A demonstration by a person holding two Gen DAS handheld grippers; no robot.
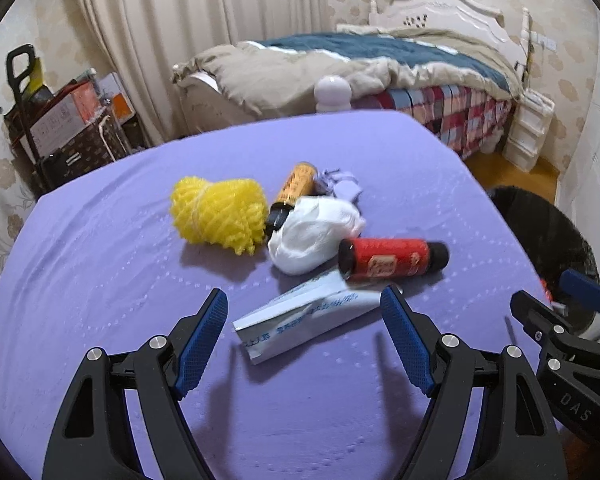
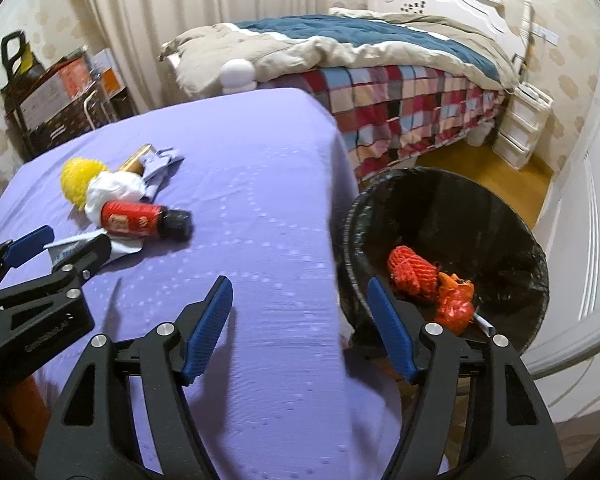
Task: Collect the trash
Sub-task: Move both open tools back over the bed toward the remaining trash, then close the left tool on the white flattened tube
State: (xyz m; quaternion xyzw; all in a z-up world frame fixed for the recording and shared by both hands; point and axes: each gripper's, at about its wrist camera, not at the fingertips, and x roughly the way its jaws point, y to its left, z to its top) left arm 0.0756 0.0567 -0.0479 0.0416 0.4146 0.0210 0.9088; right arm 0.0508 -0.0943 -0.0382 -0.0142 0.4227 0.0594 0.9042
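Trash was seen clustered on the purple-covered tabletop (image 1: 100, 280): a yellow mesh bundle (image 1: 219, 216), an orange-labelled bottle (image 1: 290, 196) behind it, a crumpled white wad (image 1: 314, 236) touching both, a red bottle (image 1: 388, 260) lying on its side just beside the wad, and a flat pale-blue wrapper (image 1: 300, 320) nearest the camera. A small crumpled lilac scrap (image 1: 342, 186) was noted at the far side of the pile.

Left tongs (image 1: 304, 338) were held wide apart above the wrapper, with nothing gripped; whether the pads touched it could not be told. Right tongs (image 2: 300, 326) were likewise spread and empty, poised over the tabletop's edge, one finger over cloth, the other over the bin.

A black-lined bin (image 2: 500, 216) was observed on the floor just beside the tabletop, with a red-orange mesh bundle (image 2: 414, 274) and an orange crumpled piece (image 2: 456, 306) already inside.

Farther off, a bed (image 2: 400, 108) with a patchwork cover, pale curtains (image 1: 180, 40) and stacked boxes (image 1: 68, 120) were recorded.
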